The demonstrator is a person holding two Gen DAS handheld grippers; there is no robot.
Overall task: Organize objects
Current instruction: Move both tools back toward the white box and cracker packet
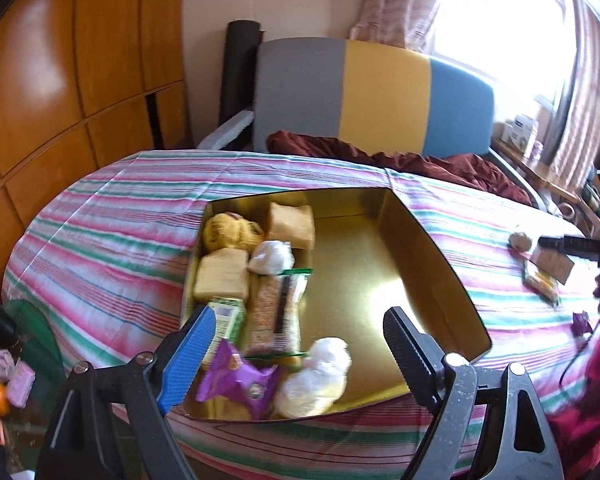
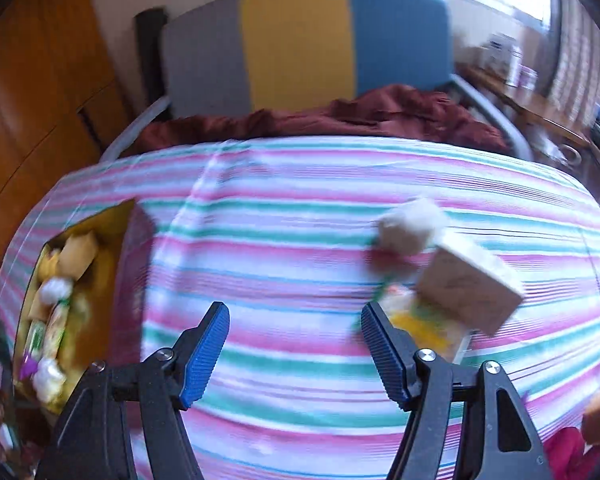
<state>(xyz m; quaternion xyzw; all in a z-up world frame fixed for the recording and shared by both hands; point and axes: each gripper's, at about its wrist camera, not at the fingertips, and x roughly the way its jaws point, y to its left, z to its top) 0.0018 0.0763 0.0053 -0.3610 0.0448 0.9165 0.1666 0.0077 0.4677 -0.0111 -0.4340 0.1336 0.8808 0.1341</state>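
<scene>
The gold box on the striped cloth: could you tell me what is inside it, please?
The gold box holds tan packets, white wrapped sweets, a purple wrapper and a long grain bar, all crowded along its left side. Anything beneath them is hidden.

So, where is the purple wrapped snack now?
In the left wrist view, the purple wrapped snack lies in the gold box, at its near left corner, beside a white wrapped ball.

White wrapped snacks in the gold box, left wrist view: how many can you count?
2: one white wrapped snack mid-box beside the tan packets, another at the near end. More may lie hidden.
</scene>
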